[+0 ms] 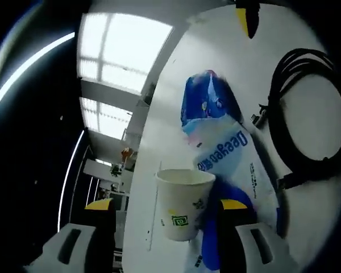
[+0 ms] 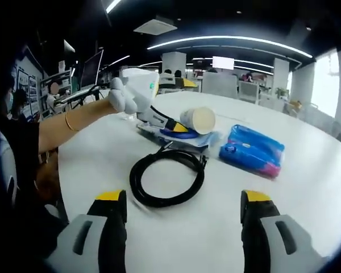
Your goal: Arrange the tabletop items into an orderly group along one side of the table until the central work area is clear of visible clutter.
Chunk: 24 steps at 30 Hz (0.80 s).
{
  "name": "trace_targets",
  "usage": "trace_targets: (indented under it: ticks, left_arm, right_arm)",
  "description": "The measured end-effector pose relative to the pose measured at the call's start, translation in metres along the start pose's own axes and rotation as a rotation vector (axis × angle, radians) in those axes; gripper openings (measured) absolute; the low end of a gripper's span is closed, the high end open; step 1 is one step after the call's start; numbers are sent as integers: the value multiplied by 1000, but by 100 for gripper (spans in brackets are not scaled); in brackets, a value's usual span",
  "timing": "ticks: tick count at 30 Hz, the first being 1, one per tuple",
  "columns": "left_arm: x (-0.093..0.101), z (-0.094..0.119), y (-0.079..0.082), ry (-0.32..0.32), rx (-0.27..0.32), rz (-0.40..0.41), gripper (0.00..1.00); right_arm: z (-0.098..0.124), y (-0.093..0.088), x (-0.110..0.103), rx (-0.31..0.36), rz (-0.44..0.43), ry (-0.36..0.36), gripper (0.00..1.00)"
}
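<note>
Left gripper (image 2: 184,126) pinches paper cup (image 1: 184,203); right gripper (image 2: 183,205) spread before cable coil (image 2: 167,176)

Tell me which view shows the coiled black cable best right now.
The right gripper view: the black cable lies whole there as a closed coil on the white table, in front of the blue packets. In the left gripper view the cable sits at the right side, its far loop running into the dark rim.

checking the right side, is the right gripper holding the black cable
No, the right gripper is open and empty, with the coiled black cable lying on the table beyond it.
</note>
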<state>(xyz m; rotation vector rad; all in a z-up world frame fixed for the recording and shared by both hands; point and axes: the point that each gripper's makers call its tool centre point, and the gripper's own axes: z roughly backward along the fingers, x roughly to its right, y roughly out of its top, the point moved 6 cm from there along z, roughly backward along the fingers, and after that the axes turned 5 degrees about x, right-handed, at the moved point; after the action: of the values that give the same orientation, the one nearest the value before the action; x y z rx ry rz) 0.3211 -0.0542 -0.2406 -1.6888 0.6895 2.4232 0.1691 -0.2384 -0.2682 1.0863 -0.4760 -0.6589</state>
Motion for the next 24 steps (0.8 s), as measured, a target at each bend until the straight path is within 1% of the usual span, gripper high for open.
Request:
trace_targets:
  ticks: [1,2,4,6,8,11,12,14,17,22,24]
  left_arm:
    - [0,0,1,-3,4,2,70]
    - [1,-1,3,-12,23,14,70]
    - [1,-3,3,-25,33,54,69]
    - [2,-4,3,-33,36,58,67]
    - [4,-4,2,-43,27,54,64]
    - [5,-6,1,-70,21,47,59]
    - [7,-7,1,-84,26,52,57]
    - [8,-8,2,-103,31,55,53]
    - [9,-9,1,-106,27,34,51]
    - [12,-10,0,-124,26,51,44]
    - [13,-12,-1,-126,25,51,43]
  right_arm:
    - [0,0,0,1,-2,-2,78]
    - [1,0,1,4,-3,-5,78]
    - [2,-1,2,-9,13,-15,77]
    - [4,0,1,-9,36,-25,75]
    - [5,1,1,-8,35,-27,74]
    - [7,2,0,3,28,-23,74]
    - [7,3,0,3,29,-25,74]
    - [9,3,-1,-6,52,-32,74]
    - [10,4,-3,-5,62,-33,74]
    - [11,4,-3,-6,58,-33,74]
    - [11,3,-2,-13,60,-36,74]
